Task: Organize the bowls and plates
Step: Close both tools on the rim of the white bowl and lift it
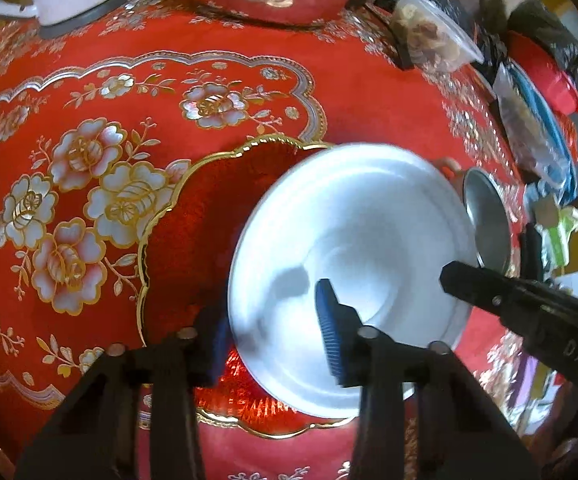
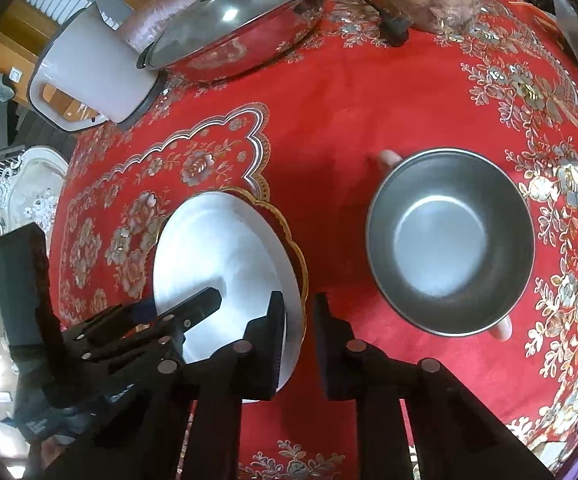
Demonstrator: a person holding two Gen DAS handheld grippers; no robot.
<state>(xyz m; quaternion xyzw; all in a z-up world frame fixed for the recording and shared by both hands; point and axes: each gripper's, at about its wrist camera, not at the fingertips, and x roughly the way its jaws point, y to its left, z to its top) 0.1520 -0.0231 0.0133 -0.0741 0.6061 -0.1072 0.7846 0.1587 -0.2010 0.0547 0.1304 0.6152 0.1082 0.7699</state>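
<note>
Here the white plate (image 1: 349, 248) sits between open jaws.

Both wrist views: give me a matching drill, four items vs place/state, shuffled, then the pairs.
Items:
1. silver plate
2. steel bowl
3. lidded pan
4. red gold-rimmed plate

Places/states:
A. far side of the table, glass lid on
B. empty, alone on the red tablecloth, right of the plates
C. lowest, directly on the cloth under another plate
D. rim between the left tool's pads

Pairs: 1-D, 2-B, 3-A, 4-C
</note>
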